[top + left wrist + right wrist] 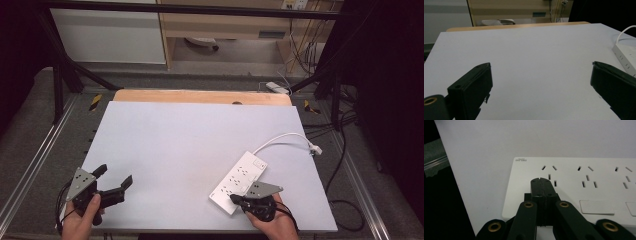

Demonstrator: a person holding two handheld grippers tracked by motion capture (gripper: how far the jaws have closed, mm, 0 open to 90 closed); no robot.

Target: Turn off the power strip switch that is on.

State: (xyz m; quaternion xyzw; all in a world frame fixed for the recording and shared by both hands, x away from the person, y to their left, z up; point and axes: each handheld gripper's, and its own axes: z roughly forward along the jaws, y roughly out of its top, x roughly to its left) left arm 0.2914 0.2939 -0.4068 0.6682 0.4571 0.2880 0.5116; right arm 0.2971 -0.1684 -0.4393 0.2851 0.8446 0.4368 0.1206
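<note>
Tabletop point(190, 145) was a pale grey sheet over a wooden board, shelving and cables behind at frame top. Left gripper point(116, 181), lower left, stood with jaws wide apart, holding nothing. Right gripper point(234, 198), lower right, had jaws pressed together, tips over the near end of the white power strip point(239, 180); contact unclear.

A pale grey table point(190, 145) with a bare wooden strip point(200, 96) along its far edge fills the scene, well ahead of the grippers. Beyond it stand a wooden shelf unit point(225, 25) and a white panel point(107, 35). Black cables point(345, 175) trail over grey floor, off to the right gripper's outer side.
</note>
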